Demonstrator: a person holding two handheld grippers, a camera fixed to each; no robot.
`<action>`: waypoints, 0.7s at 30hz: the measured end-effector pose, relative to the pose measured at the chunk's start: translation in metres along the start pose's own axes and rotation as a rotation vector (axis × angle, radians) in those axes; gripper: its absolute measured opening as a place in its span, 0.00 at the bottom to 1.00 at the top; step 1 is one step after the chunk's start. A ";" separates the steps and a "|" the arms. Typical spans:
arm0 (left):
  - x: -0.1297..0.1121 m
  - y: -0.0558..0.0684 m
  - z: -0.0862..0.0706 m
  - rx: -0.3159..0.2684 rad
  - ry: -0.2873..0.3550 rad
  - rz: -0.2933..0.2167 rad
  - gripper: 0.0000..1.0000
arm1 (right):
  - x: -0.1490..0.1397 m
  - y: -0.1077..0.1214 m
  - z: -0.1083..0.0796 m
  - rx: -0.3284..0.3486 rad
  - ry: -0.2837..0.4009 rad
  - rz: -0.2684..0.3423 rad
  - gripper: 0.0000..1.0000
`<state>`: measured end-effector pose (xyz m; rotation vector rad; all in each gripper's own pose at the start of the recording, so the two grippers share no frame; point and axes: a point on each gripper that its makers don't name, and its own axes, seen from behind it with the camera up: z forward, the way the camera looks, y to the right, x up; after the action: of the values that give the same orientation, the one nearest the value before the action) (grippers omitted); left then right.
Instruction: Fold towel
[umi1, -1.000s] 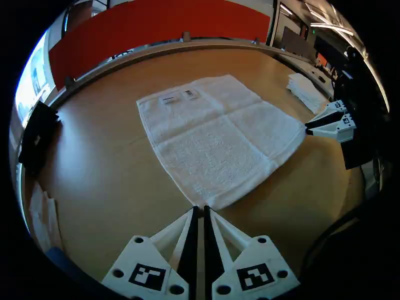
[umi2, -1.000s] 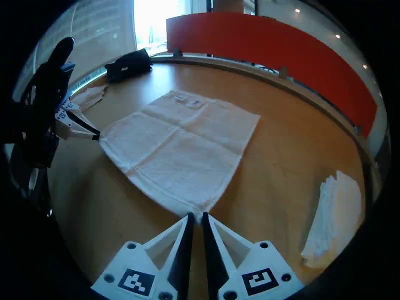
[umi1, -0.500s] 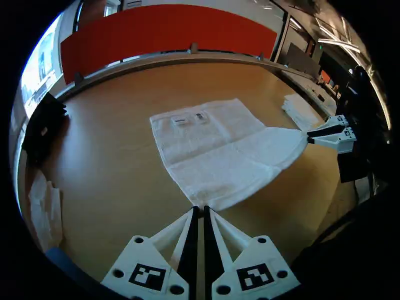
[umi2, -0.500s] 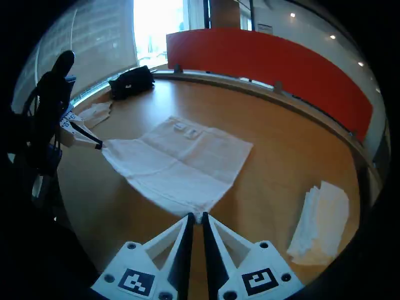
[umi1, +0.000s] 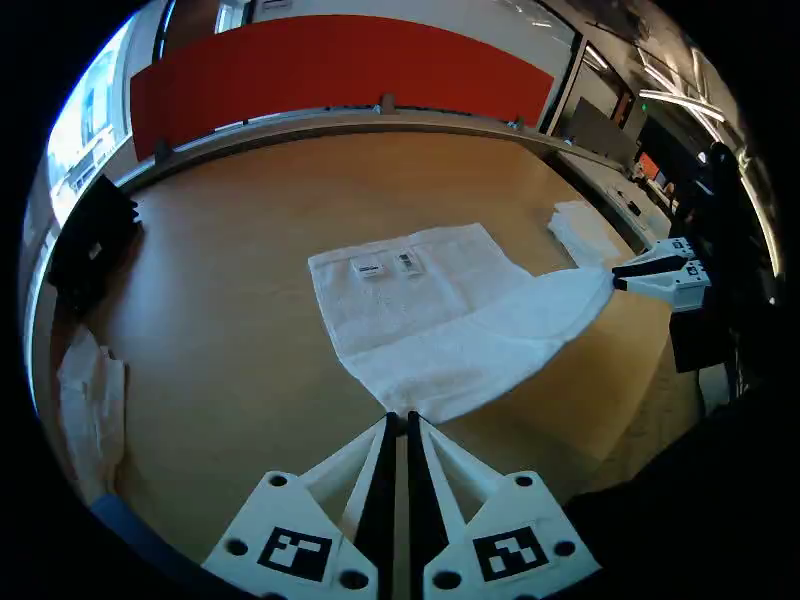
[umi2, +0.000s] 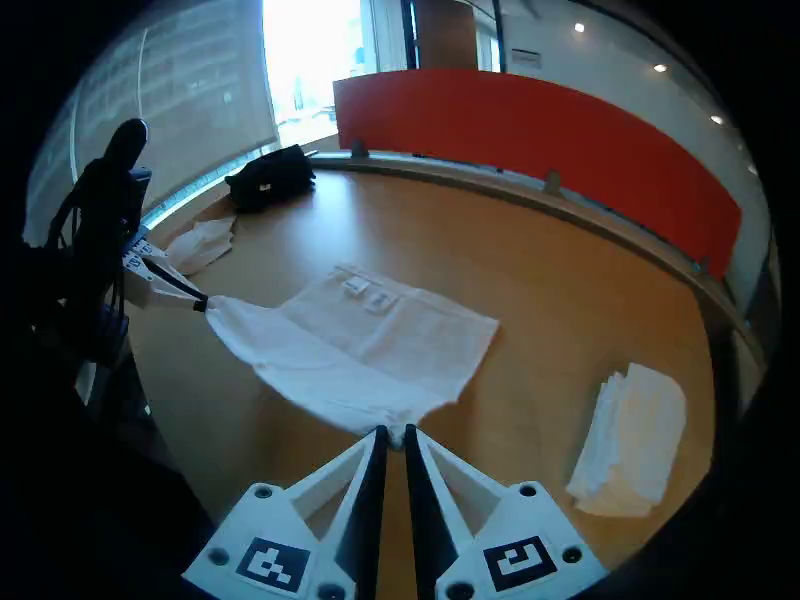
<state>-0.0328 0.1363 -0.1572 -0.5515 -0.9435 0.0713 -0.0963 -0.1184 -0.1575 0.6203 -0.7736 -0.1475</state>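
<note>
Near corners of white towel (umi1: 440, 330) clamped between fingers of left gripper (umi1: 401, 420) and right gripper (umi2: 394, 432). Corners to be carried level, evenly, onto far edge.

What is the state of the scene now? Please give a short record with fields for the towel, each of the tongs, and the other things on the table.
towel: white towel, near edge lifted off the table, far part with two labels lying flat
left tongs: left tongs shut on one near corner of the towel
right tongs: right tongs shut on the other near corner
other things: stack of folded towels, black bag, crumpled cloth
fold: not yet done
</note>
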 end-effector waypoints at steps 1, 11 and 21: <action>-0.001 0.001 -0.002 -0.001 -0.002 -0.004 0.07 | 0.000 -0.001 -0.002 0.003 0.000 0.004 0.13; -0.008 0.009 -0.007 -0.009 -0.014 -0.026 0.07 | -0.006 -0.005 -0.008 0.010 -0.015 0.029 0.13; 0.003 0.002 -0.004 -0.001 0.003 -0.060 0.07 | 0.004 0.003 -0.001 0.004 -0.009 0.027 0.13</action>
<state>-0.0271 0.1371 -0.1576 -0.5242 -0.9565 0.0160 -0.0929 -0.1167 -0.1538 0.6128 -0.7906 -0.1237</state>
